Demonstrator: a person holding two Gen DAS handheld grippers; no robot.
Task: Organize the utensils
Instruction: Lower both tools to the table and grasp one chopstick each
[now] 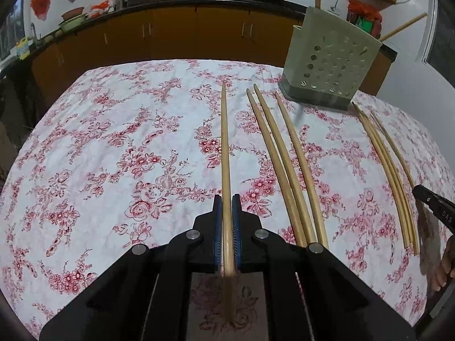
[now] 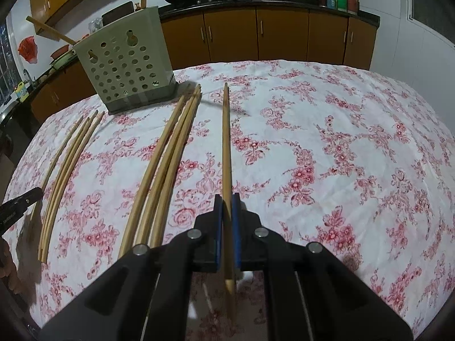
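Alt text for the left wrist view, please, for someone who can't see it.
The left gripper is shut on a wooden chopstick pointing away over a floral tablecloth. To its right lie three loose chopsticks, then another bunch; a pale green perforated holder stands beyond them.

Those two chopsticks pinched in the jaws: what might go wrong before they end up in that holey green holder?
1. Each chopstick is gripped near one end, so the long free part could swing or slip in the jaws.
2. The holder already has a chopstick leaning out; a clumsy insertion could knock it or tip the holder.
3. Lifting low may sweep the loose chopsticks lying beside it on the tablecloth.
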